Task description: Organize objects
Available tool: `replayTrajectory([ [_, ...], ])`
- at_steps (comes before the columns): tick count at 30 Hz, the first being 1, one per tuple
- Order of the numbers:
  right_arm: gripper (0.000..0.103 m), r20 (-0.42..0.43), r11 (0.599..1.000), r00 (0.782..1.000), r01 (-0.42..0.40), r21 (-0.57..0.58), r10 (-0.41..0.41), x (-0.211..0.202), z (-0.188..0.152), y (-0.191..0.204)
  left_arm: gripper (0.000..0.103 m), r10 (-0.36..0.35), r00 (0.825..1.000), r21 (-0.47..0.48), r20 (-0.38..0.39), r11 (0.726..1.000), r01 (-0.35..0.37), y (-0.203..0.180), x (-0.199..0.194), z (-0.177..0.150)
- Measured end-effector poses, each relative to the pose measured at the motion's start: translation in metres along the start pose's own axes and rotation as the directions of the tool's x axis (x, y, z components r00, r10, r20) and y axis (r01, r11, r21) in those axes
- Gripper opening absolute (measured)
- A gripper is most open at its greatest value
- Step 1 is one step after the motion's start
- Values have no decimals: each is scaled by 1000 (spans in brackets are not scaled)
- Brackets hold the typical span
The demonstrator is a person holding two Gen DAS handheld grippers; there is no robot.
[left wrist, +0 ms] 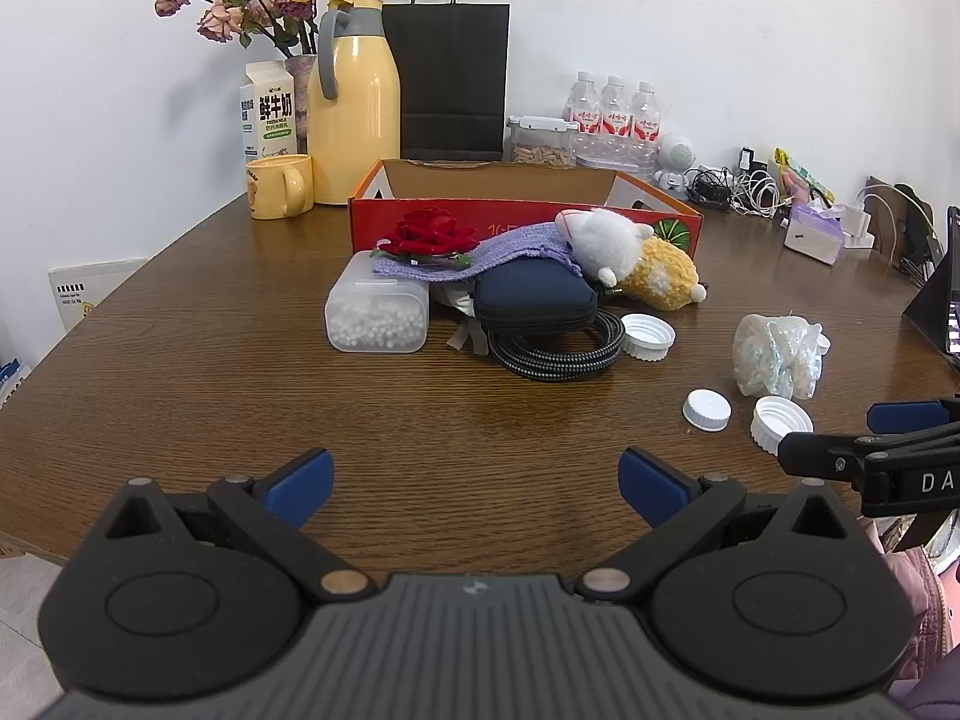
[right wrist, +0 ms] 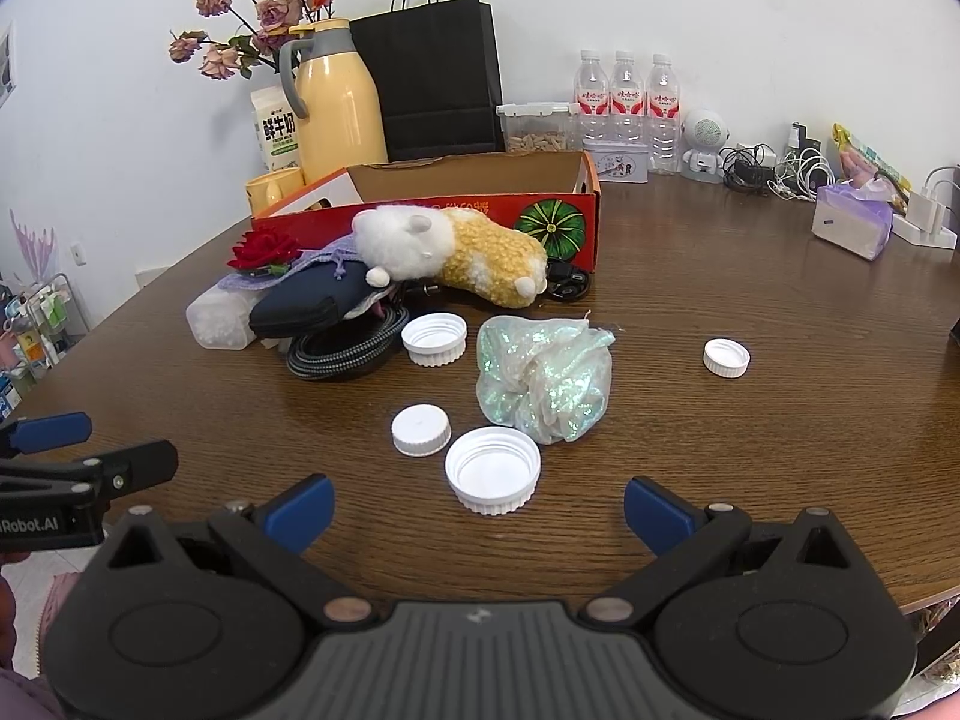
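- The things to be organized lie in a loose heap toward the middle of the table (left wrist: 180, 324), pressed against the front wall of an open red cardboard box (left wrist: 522, 222) that stands nearer the far edge; judging by the task, the box is where they are meant to go.
- In the heap, a white-and-yellow plush toy (right wrist: 456, 246) lies on its side across a dark blue zip pouch (left wrist: 534, 294), with a purple knitted cloth (left wrist: 480, 252) and a red fabric rose (left wrist: 429, 234) draped over a clear container of white beads (left wrist: 378, 318). A coiled braided cable (left wrist: 558, 354) sits under the pouch's near side.
- Loose items are spread toward the near edge: a crumpled iridescent plastic bag (right wrist: 546, 378) and four white screw caps. The largest cap (right wrist: 492, 468) lies mouth-up just ahead of the right tool (right wrist: 477, 516), another (right wrist: 420, 429) top-up just beside it, one (right wrist: 434, 339) touching the cable, and one (right wrist: 726, 357) well apart toward the table's right edge.
- The right tool hangs over the near edge with its blue pads spread wide and nothing between them; it tilts down toward the big cap (probably the easiest first pick).
- The left tool (left wrist: 477, 486) is likewise wide open and empty, aimed at bare wood in front of the heap.
- Along the far edge stand a yellow thermos jug (left wrist: 354, 102), a milk carton, a black paper bag and water bottles, which look like bystanders.
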State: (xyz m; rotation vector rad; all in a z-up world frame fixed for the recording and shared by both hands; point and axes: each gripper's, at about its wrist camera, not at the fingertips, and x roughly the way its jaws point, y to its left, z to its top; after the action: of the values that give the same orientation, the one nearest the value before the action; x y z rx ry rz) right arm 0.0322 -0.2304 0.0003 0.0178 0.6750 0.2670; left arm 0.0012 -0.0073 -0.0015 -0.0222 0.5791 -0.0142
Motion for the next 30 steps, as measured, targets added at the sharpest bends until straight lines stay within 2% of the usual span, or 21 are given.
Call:
replayTrajectory([
  [30,103,4,1000,1000,0,8,0,0,-1,-1,103,-10,1000,0,-1,1000,10,-3,4,1],
])
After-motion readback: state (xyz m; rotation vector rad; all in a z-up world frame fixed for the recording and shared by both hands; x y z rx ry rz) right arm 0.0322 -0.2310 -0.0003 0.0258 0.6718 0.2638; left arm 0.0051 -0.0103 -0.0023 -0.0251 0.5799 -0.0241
